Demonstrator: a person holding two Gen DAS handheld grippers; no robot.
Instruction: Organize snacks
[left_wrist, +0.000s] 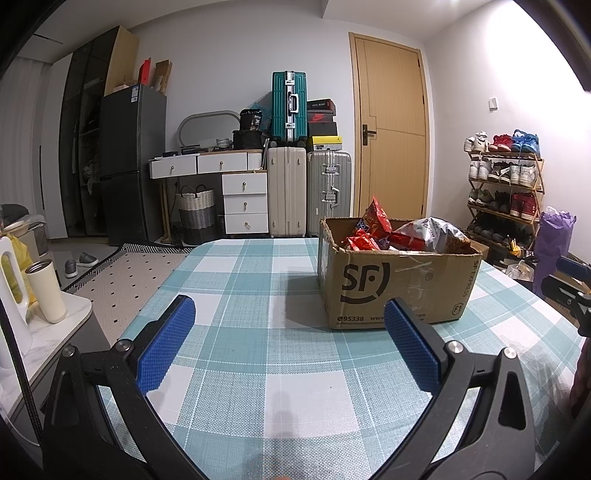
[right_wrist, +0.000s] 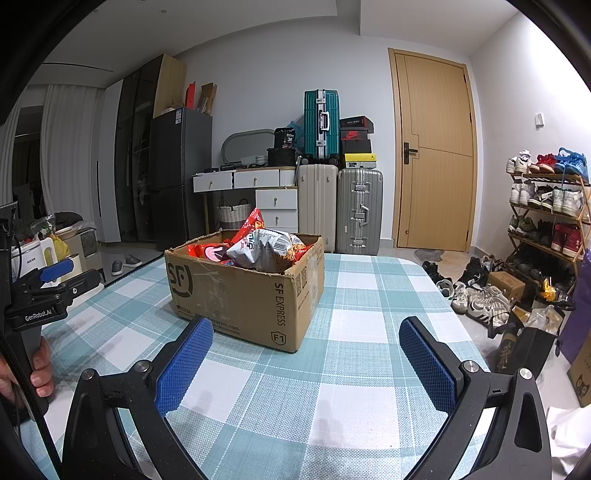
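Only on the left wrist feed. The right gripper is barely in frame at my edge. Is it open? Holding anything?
Observer: The right gripper is open and empty above the table. The box is ahead of it, slightly left.
Operator: Anything on the box side I can't see?
Observer: QR codes are printed near its top edge.
Operator: What's on the floor right of the table?
Observer: Loose shoes are scattered beside a small carton.
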